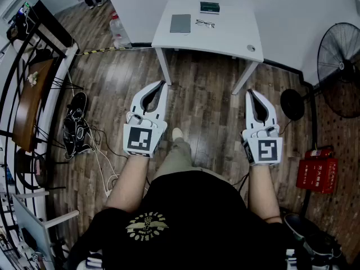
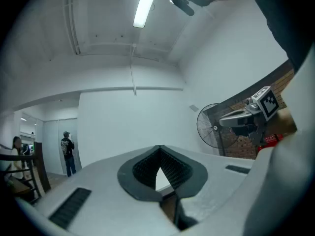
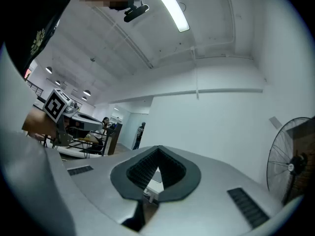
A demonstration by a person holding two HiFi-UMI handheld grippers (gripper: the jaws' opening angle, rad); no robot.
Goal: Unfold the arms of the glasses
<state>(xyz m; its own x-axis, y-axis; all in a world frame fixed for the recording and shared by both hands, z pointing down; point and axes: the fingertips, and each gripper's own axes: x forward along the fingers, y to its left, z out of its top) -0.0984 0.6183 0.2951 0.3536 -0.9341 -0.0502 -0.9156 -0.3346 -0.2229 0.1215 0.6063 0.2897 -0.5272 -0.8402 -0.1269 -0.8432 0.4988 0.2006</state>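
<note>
My left gripper (image 1: 161,86) and right gripper (image 1: 250,93) had their jaws together. The glasses (image 1: 205,23) lay toward the far edge of the desk (image 1: 225,38).

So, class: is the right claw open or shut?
Shut: the right claw has its tips touching, with nothing held between them.

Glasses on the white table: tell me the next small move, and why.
Probably step forward to bring both grippers up to the table. The glasses lie untouched toward its far side, while the left gripper and the right gripper are held well short of the table, both shut and empty, so nothing can be unfolded from here.
</note>
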